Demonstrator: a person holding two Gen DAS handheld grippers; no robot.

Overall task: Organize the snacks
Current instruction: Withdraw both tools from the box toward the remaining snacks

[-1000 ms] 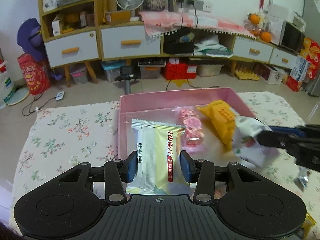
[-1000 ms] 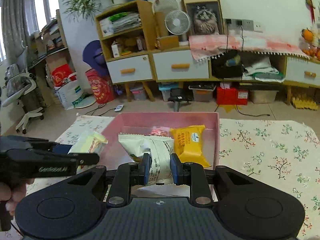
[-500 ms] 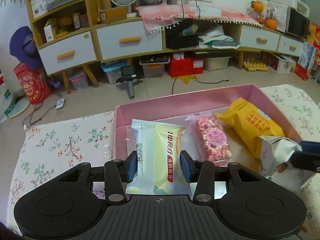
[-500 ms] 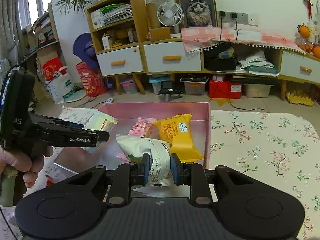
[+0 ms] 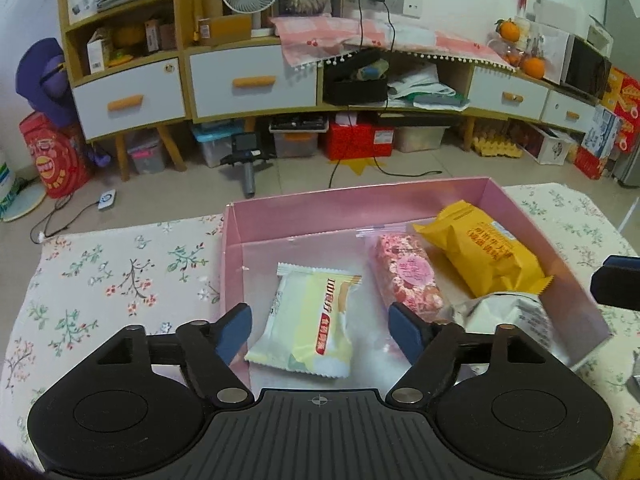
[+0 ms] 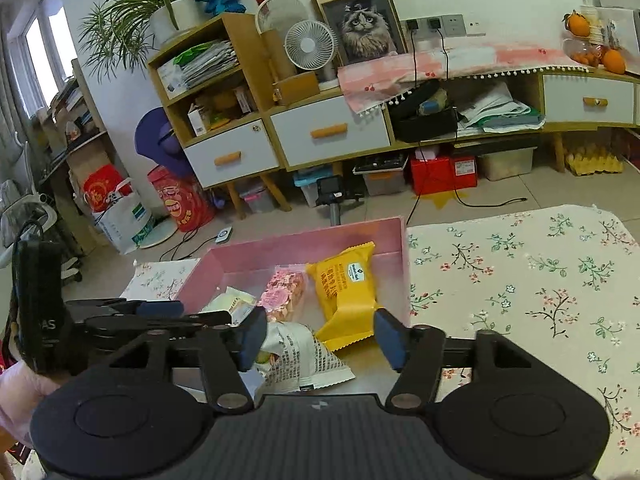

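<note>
Table under a floral-print cloth [image 6: 520,280]; on it a shallow pink cardboard box [image 5: 360,208]. Four snacks lie in the box: yellow foil packet [image 5: 480,252], pale yellow-and-white wrapped bar [image 5: 308,320], white printed crinkled packet [image 6: 300,356], pink speckled bar in clear wrap [image 5: 408,276]. Left gripper [image 5: 320,328] and right gripper [image 6: 316,338]: fingers spread wide, holding nothing. Judged: these four are boxed; any snacks left outside are not clearly visible.
</note>
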